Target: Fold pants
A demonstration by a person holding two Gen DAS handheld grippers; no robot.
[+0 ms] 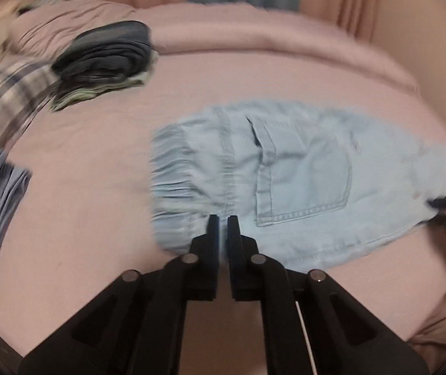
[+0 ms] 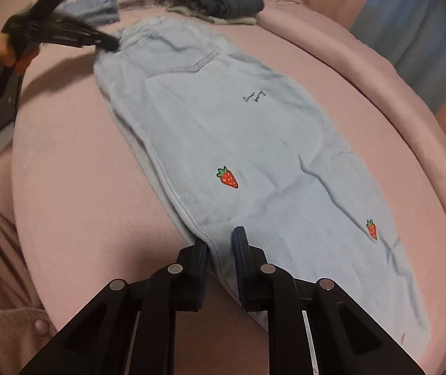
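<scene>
the left gripper point(image 1: 223, 218) is pinched nearly together on the elastic waistband edge of the pants point(image 2: 223, 131), while the right gripper point(image 2: 221, 237) sits a little apart with the near seam of the leg between its pads, and i cannot tell if it truly bites. the pants lie flat, already doubled leg on leg, along the pink bed point(image 2: 76, 187). i judge the pale denim light, limp and not slippery, so it will sag between grips; thick seams, hem and waistband are the best holds.
</scene>
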